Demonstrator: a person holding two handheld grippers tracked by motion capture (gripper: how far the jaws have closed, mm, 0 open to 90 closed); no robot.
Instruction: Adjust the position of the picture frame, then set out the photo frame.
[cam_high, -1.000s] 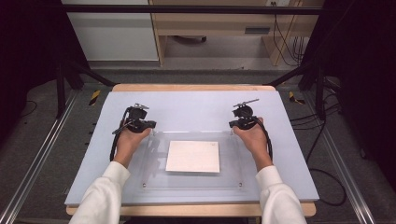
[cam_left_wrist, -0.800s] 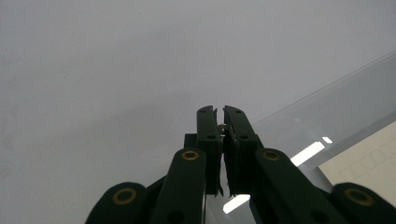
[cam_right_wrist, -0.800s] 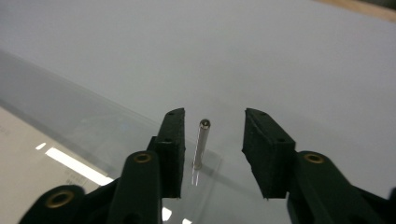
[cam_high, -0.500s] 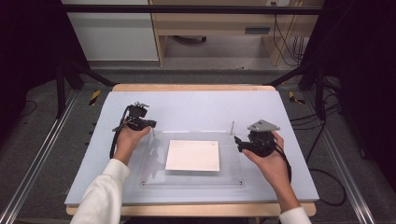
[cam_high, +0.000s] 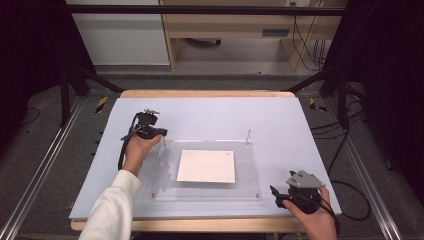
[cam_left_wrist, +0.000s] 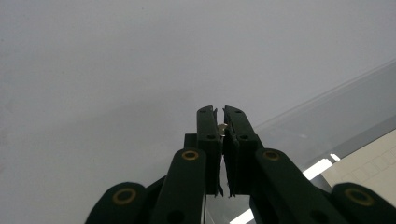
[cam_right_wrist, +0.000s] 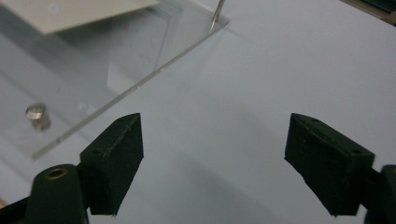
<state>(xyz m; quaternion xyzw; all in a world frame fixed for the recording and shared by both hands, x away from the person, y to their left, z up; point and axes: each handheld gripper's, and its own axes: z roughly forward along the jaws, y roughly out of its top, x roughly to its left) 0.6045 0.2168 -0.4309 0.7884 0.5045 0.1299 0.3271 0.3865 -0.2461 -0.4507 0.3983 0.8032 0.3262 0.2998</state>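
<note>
From the high view, my left hand-held gripper (cam_high: 159, 133) sits at the far left corner of the clear acrylic plate (cam_high: 250, 170), which lies flat on the pale blue desk (cam_high: 210, 112). A white sheet (cam_high: 206, 166) lies in the middle of that plate. A thin upright pin (cam_high: 247, 136) stands at the plate's far right corner, and small pegs mark the near corners. My right hand-held gripper (cam_high: 274, 196) is at the near right part of the desk, just beside the plate's near right corner, with its grey three-cornered plate on top. In the left gripper view, my jaws stand nearly together, pinched on a small silvery pin (cam_left_wrist: 221, 127) seen in the narrow slit between them; the plate's edge (cam_left_wrist: 327, 100) runs across at the right. In the right gripper view, my jaws are spread wide with nothing between them but bare desk (cam_right_wrist: 289, 70); the plate's corner with a short metal peg (cam_right_wrist: 37, 116) lies to the left, and the thin upright pin (cam_right_wrist: 217, 14) rises at the top.
</note>
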